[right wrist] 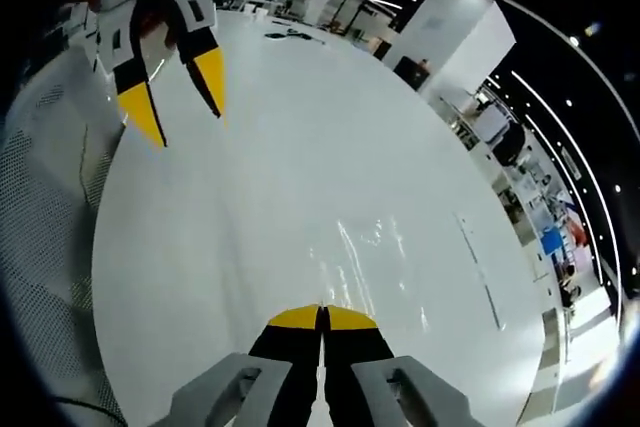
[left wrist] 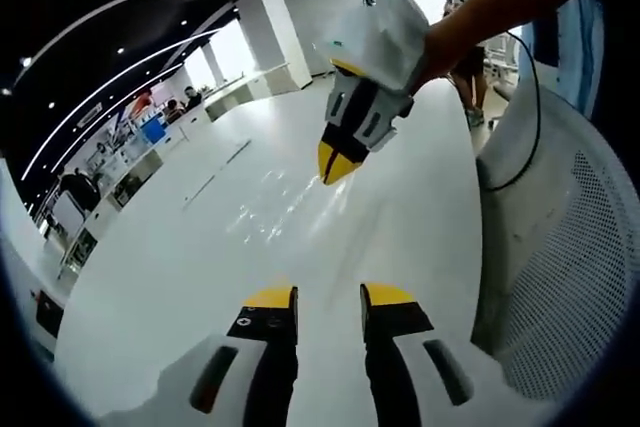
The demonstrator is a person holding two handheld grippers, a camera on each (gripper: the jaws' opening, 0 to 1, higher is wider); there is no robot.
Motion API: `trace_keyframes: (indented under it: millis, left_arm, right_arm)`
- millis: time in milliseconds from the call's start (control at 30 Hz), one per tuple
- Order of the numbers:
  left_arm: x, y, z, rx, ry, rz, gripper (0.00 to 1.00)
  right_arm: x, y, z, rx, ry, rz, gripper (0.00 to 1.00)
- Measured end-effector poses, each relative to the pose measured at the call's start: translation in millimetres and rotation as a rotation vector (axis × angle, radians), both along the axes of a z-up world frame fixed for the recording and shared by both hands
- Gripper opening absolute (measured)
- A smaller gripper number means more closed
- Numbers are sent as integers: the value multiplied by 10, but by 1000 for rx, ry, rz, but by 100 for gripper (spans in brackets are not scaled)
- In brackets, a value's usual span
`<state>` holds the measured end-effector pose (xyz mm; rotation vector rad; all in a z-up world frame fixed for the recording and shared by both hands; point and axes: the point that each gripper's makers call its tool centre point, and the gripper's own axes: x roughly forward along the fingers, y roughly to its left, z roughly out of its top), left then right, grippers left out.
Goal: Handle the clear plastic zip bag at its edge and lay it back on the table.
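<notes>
Table: a large white glossy table (left wrist: 200, 277) spreads under both grippers, bare where it shows, and it is the surface on which the bag is meant to end up flat.
Chair: a white mesh chair back (left wrist: 570, 277) stands at the near right edge of the table in the left gripper view, and sits at the left in the right gripper view, so the person seems to work from that side.
Room: an open office hall lies far beyond the table, with white pillars, desks and ceiling lights.
Zip bag: the clear plastic zip bag (left wrist: 290, 202) lies flat on the table, out beyond the left tongs' tips and just under the right tongs; it shows only as faint creases and glints, so its edges are hard to trace. In the right gripper view the same glints lie just beyond the closed tips.
Right gripper: the right gripper (left wrist: 335, 162) has its yellow tips pressed together, low over the bag's far part; whether they pinch the film I cannot tell.
Left gripper: the left gripper (left wrist: 328, 299) hangs above the table with its jaws parted and nothing between them, probably held clear so the bag can settle.
Progress: the bag looks already laid down, a judgement only.
</notes>
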<state>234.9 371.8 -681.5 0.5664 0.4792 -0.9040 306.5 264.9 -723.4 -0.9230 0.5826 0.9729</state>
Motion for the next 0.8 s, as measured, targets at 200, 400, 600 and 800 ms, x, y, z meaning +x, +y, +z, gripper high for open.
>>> trace_keyframes:
  millis: [200, 400, 600, 800]
  left_arm:
    - [9, 8, -5, -2, 3, 4, 22]
    - [17, 31, -7, -6, 5, 11, 22]
    - [22, 41, -7, -6, 5, 15, 22]
    - [37, 55, -6, -9, 6, 20, 22]
  right_arm:
    - [1, -2, -55, -8, 8, -13, 0]
    - [62, -3, -123, -19, 16, -17, 0]
    - [10, -36, -182, -23, 59, -24, 0]
    - [-5, -73, -177, -34, 36, 3, 0]
